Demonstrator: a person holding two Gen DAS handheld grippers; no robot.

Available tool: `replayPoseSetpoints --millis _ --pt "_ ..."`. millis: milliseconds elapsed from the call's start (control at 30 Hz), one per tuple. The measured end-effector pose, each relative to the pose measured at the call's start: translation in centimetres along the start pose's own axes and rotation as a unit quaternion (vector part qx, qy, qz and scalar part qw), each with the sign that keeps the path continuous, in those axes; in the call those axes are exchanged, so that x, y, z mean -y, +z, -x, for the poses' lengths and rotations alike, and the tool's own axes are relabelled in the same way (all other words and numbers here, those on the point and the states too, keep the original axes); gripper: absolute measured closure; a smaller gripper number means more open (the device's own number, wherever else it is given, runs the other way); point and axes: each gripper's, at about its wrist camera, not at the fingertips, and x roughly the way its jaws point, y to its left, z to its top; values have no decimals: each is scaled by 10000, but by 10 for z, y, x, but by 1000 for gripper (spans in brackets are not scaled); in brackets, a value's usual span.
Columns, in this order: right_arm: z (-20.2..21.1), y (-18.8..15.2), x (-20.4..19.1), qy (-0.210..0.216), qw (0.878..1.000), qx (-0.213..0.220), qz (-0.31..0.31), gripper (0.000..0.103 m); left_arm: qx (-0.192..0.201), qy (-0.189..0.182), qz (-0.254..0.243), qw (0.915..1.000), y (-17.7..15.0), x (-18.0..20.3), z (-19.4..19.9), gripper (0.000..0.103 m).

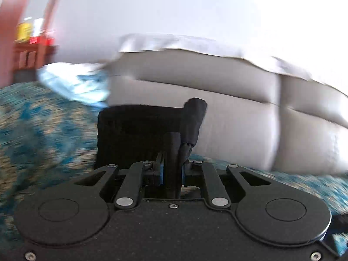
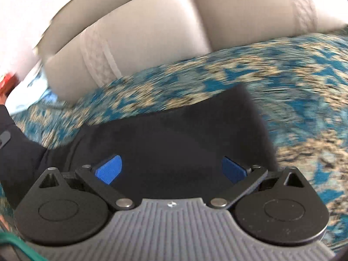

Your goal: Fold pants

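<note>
The black pants (image 1: 134, 130) lie on a teal and beige patterned cover (image 1: 43, 130). In the left wrist view a bunched fold of them stands up between the blue pads, and my left gripper (image 1: 171, 170) is shut on it, lifted off the cover. In the right wrist view the pants (image 2: 174, 130) spread flat and dark under my right gripper (image 2: 171, 169). Its blue pads (image 2: 108, 169) stand wide apart, open, with nothing pinched between them. The dark cloth runs on to the left edge of that view. Both views are blurred.
Pale grey padded cushions (image 1: 217, 100) rise behind the cover (image 2: 282, 76) and also show in the right wrist view as cushions (image 2: 141, 32). A light blue cloth (image 1: 76, 82) lies at the back left. Reddish wooden furniture (image 1: 26, 54) with small items stands beyond it.
</note>
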Motion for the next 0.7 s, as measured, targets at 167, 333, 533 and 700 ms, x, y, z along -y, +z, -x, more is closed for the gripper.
replayPoseSetpoints --millis 167,333,533,700 --pt "16 9 32 -267 9987 201 -380 0 -291 -792 -591 9947 -23 81 -3 90" --pt "26 12 56 -298 9968 298 -681 0 -965 -1298 -1114 9805 -66 142 -11 90" --pt "36 7 76 -256 9957 278 -843 0 -1373 -1762 -1903 9560 -107 188 -2 85" --pt "40 2 72 -125 9962 340 -792 0 -1566 -2427 -1884 9387 -115 186 18 50"
